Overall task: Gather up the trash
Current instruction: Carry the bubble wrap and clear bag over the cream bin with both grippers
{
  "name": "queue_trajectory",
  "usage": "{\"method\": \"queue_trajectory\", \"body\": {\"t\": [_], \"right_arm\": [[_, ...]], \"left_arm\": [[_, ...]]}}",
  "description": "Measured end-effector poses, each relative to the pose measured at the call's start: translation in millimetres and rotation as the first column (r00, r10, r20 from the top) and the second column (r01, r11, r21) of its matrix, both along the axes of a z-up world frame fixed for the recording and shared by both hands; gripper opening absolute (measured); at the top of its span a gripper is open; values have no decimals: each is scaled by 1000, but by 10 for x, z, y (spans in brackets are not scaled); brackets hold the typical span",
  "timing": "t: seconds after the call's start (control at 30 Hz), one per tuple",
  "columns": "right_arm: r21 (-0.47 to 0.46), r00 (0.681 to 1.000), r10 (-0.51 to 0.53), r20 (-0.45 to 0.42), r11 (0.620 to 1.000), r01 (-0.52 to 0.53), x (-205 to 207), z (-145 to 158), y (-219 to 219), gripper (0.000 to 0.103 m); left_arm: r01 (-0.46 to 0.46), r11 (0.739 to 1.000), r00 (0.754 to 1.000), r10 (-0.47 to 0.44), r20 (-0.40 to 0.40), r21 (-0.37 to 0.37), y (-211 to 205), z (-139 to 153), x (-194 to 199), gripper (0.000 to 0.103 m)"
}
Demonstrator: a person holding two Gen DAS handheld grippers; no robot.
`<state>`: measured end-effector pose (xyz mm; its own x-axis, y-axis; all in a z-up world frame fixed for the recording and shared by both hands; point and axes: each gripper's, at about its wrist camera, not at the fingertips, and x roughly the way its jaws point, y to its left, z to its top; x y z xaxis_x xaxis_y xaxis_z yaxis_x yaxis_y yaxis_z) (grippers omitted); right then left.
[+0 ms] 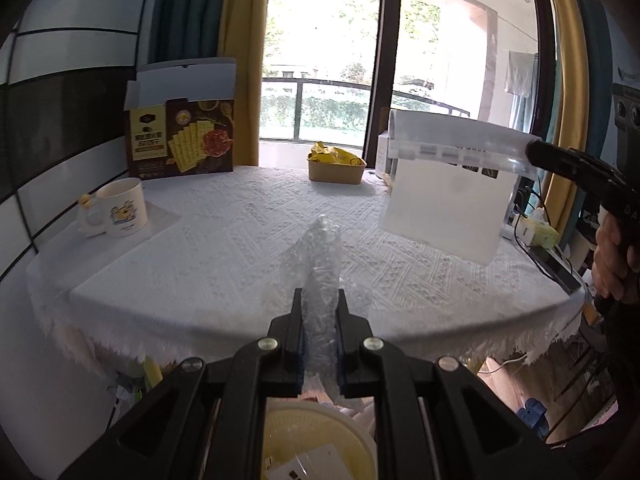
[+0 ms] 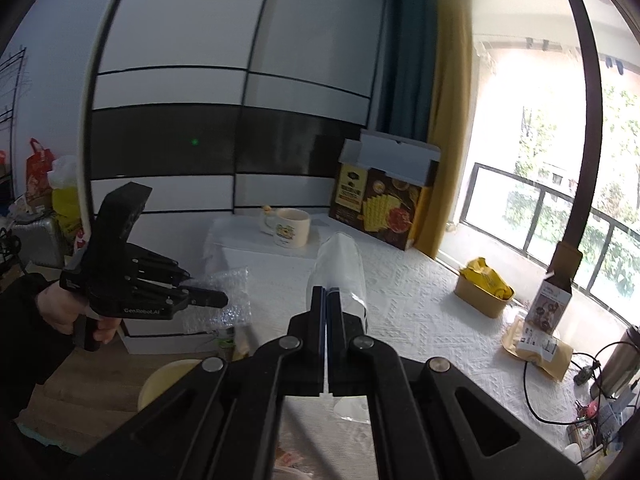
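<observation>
At the table's (image 1: pixel 224 240) back-left corner I see a mug (image 1: pixel 122 208) and cracker box (image 1: pixel 182 140). My left tool (image 1: pixel 319 308) is clamped on crumpled bubble wrap (image 1: pixel 320 256) above the near edge. My right tool (image 2: pixel 327 304) pinches a clear plastic bag (image 1: pixel 448 196) (held off the table) over the right edge.

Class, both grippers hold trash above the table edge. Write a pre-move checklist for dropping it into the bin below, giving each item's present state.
1. Left gripper clamps the clear crumpled bubble wrap: ok.
2. Right gripper clamps the clear plastic container by its rim: ok.
3. Pale yellow round bin lies under the left jaws: ok.
4. Bin under the container: cannot tell.
5. Bin has room: cannot tell.
</observation>
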<state>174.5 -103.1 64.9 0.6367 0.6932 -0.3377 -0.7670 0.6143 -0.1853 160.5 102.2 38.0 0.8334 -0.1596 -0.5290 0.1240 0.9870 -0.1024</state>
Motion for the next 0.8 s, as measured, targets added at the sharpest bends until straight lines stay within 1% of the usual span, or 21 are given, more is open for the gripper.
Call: {"method": "queue_trajectory", "body": {"t": [0.27,0.4,0.6,0.8], "right_arm": [[15,997,77,-1,997,-77,-309,-15,170,0],[37,993,114,-5,993,-114,-441,-57,232,0],[63,988,150,-25,987,-148,-563,-182,326,0],[49,985,170,-41,985,-168,-635,-361,430,0]], "left_arm": [[-53,998,999,53,6,-29,155,-126,-393,10],[-82,995,997,82,-4,-52,214,-261,-578,10],[-132,988,990,128,-55,-79,329,-560,-774,10],[-189,977,978,178,-105,-99,367,-877,-914,10]]}}
